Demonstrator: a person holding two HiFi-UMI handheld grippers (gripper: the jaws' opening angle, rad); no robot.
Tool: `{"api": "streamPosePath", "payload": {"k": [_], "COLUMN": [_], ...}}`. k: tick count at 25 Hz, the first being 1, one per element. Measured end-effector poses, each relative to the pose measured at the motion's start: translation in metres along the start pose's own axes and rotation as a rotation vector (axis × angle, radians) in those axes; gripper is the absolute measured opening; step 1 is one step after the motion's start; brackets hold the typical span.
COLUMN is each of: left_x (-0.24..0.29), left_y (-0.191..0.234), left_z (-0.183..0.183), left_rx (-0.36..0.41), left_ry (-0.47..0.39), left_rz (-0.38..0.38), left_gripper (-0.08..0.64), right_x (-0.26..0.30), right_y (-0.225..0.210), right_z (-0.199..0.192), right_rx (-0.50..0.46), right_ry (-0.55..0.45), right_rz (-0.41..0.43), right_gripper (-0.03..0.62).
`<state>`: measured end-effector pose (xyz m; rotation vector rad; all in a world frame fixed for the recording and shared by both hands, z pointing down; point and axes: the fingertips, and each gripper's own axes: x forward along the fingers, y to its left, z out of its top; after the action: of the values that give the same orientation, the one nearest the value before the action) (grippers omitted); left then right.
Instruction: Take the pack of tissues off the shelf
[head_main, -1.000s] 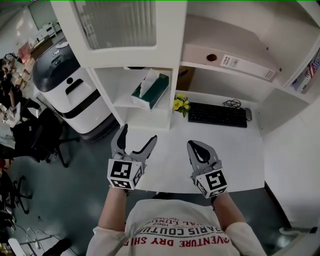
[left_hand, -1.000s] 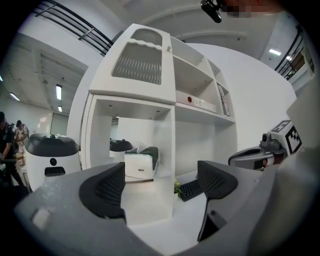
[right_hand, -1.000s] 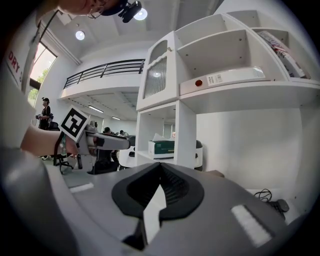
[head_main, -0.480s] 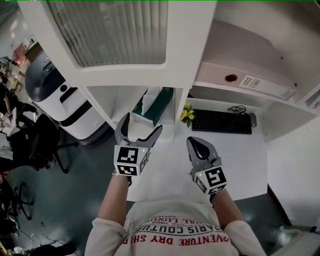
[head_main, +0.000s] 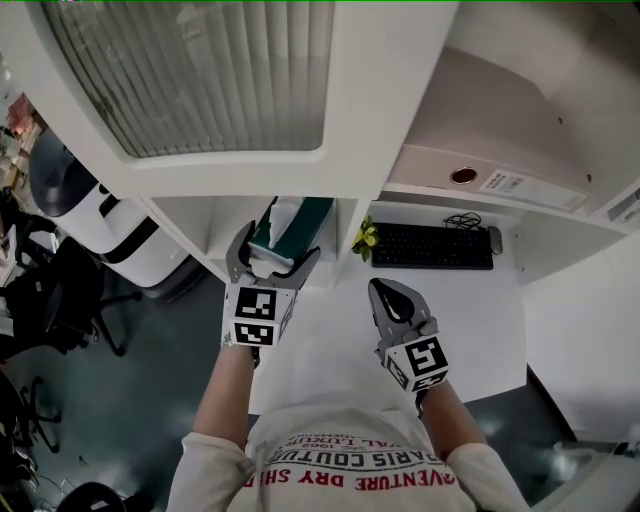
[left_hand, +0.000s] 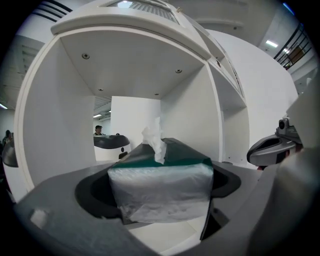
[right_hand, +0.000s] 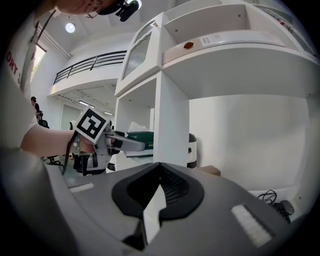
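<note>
The pack of tissues (head_main: 292, 222) is dark green with a clear plastic front and a white tissue sticking up. It lies on the low white shelf (head_main: 222, 212) at the desk's left end. My left gripper (head_main: 272, 256) reaches into that shelf, open wide, with one jaw on each side of the pack's near end. In the left gripper view the tissue pack (left_hand: 160, 192) fills the gap and the pads do not visibly press on it. My right gripper (head_main: 389, 293) hovers shut over the desk, holding nothing; its view shows the left gripper (right_hand: 131, 143) at the pack (right_hand: 142, 136).
A white desk (head_main: 470, 320) carries a black keyboard (head_main: 432, 245) and small yellow flowers (head_main: 363, 240). A binder (head_main: 480, 170) lies on the upper shelf. A frosted cabinet door (head_main: 190, 80) hangs overhead. A black-and-white machine (head_main: 85, 205) stands to the left.
My left gripper has moved forward into the shelf, and its jaws now straddle the tissue pack. The head view has come closer to the shelving. The right gripper has hardly moved.
</note>
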<state>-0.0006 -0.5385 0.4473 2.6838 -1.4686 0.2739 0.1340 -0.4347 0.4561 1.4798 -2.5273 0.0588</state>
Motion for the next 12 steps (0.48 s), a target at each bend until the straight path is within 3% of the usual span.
{"api": "streamPosePath", "payload": {"k": [4,12], "left_x": [0.003,-0.002], "left_y": [0.002,0.002], "left_z": [-0.004,-0.003], "left_rx": [-0.019,0.025], "left_ry": [-0.002,0.013], "left_rz": [0.001,0.006], "left_gripper": [0.481,0.44], "right_x": [-0.001,-0.012], "right_y": [-0.002,-0.003], "right_z": [-0.007,-0.014], "right_rx": [-0.005,0.002], "right_ry": [0.019,0.035], "right_rz": [-0.003,-0.029], "right_gripper": [0.002,0.002]}}
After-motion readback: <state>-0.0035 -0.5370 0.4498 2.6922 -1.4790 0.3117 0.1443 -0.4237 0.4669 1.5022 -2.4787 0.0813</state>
